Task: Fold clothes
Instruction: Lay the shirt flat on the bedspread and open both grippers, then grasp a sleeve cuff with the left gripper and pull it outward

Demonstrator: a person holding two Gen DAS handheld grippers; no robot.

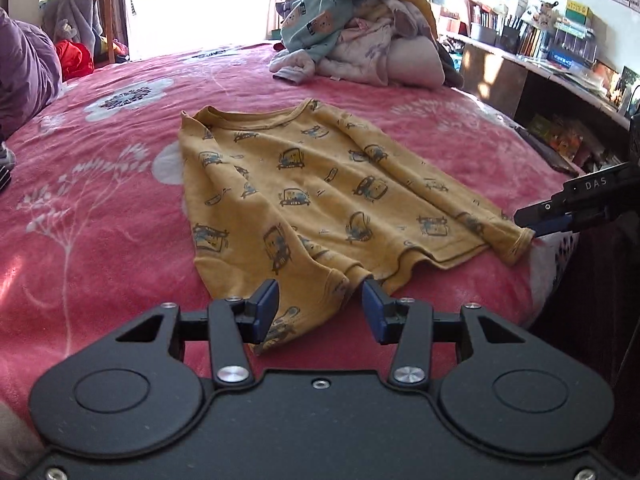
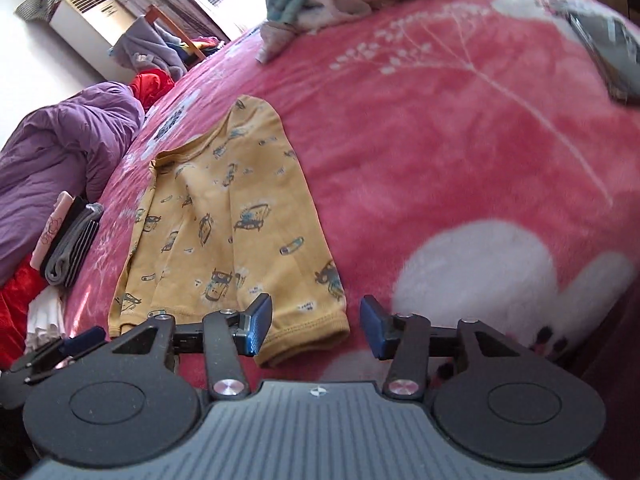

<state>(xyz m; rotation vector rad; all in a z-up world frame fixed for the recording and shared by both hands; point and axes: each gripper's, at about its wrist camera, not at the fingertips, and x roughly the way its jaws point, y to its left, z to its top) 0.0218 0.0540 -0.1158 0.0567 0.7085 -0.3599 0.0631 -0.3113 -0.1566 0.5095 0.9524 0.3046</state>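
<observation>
The yellow printed shirt (image 1: 296,188) lies flat on the pink floral blanket (image 1: 100,208), neckline away from the person, so its sleeves and hem can be reached from the near edge. The left gripper (image 1: 319,312) has its jaws spread on either side of the near sleeve cuff (image 1: 280,328), apparently lined up to pinch it, while the right gripper (image 2: 316,326), jaws also spread and holding nothing, sits at the other sleeve's cuff (image 2: 308,336). A heap of unfolded clothes (image 1: 352,28) waits at the far side of the bed.
</observation>
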